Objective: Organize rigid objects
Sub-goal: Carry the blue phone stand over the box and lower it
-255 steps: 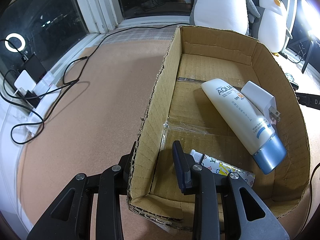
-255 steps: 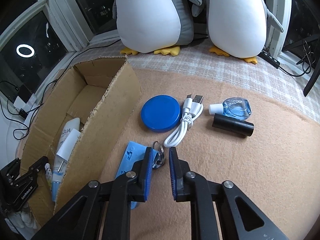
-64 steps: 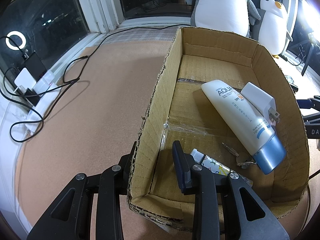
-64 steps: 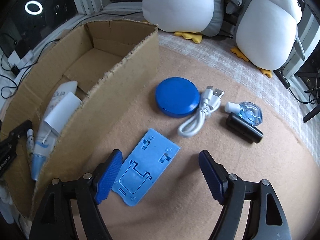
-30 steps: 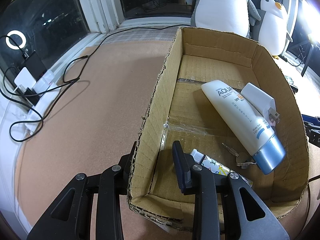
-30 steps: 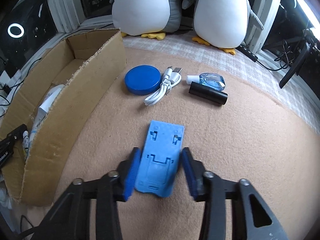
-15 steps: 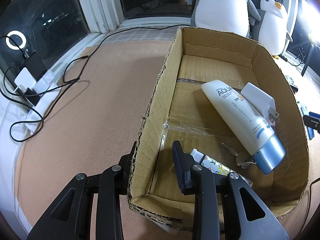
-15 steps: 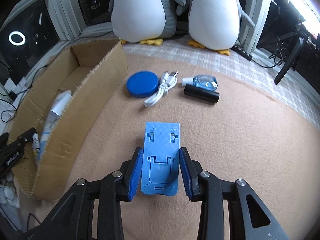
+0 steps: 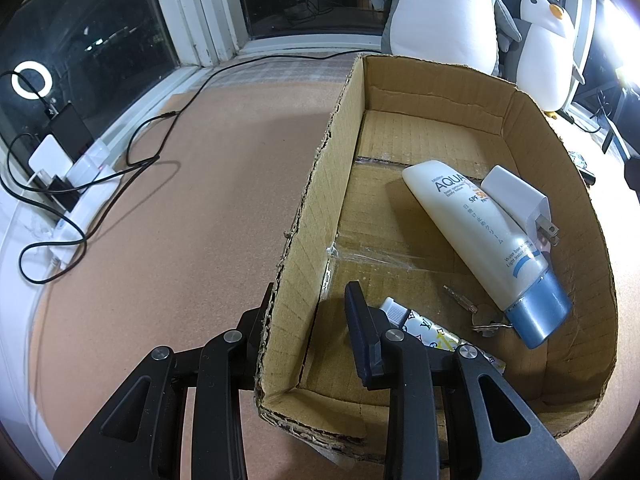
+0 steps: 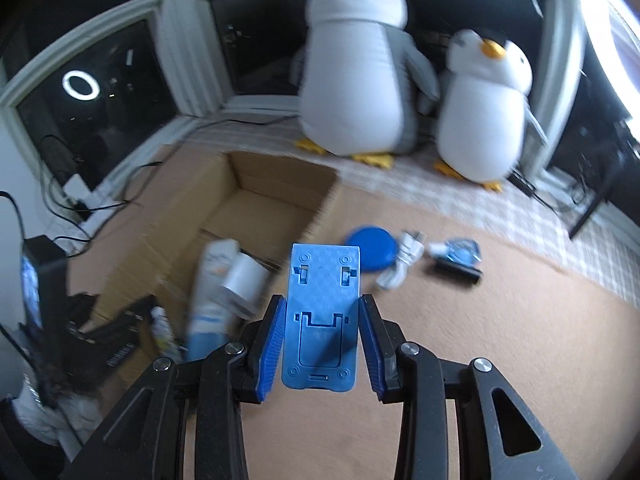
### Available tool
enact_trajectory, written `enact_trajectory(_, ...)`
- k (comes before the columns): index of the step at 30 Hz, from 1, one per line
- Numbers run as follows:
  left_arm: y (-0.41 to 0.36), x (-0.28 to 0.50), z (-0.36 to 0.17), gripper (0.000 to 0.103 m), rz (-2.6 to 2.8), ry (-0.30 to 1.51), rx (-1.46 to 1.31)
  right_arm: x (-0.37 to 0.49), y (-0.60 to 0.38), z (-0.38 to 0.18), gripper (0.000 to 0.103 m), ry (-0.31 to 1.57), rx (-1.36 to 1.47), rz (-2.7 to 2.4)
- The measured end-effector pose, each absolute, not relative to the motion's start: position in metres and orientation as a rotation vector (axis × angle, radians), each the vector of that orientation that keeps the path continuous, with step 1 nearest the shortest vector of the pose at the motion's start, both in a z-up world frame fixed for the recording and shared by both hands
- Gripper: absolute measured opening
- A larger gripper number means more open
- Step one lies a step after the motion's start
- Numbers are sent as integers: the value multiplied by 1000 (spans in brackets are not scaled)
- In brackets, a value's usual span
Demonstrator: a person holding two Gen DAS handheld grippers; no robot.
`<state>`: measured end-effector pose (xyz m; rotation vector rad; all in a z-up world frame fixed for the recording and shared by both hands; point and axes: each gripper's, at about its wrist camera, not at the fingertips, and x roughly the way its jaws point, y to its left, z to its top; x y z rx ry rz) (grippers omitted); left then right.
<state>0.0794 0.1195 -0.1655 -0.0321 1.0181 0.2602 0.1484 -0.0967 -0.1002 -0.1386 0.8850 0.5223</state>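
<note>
My right gripper (image 10: 322, 338) is shut on a flat blue plastic phone stand (image 10: 322, 316) and holds it in the air, right of the cardboard box (image 10: 256, 184). My left gripper (image 9: 310, 320) straddles the box's near left wall (image 9: 304, 248), one finger outside, one inside, gripping it. In the box lie a white sunscreen tube with a blue cap (image 9: 480, 240), a white charger plug (image 9: 516, 200), a small patterned tube (image 9: 432, 332) and a key ring (image 9: 476, 316).
On the tan mat right of the box lie a blue round lid (image 10: 374, 250), a white USB cable (image 10: 402, 264), a small blue bottle (image 10: 460, 252) and a black cylinder (image 10: 456, 272). Two plush penguins (image 10: 356, 80) stand behind. Cables and a power strip (image 9: 76, 184) lie at the left.
My right gripper closed on the blue stand, lifted it off the mat and swung left toward the box. The left gripper has not moved.
</note>
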Motion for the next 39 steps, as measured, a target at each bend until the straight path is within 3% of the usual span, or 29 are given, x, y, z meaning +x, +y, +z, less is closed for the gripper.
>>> enact_trajectory(28, 120, 79, -165, 29, 259, 1018, -32, 134, -19, -116, 34, 902, -205, 686)
enact_trajectory(33, 121, 79, -166, 29, 260, 1018, -33, 133, -19, -112, 56, 880, -200, 677)
enact_trajectory(39, 119, 78, -166, 29, 261, 1017, -33, 132, -20, -109, 62, 870, -198, 666)
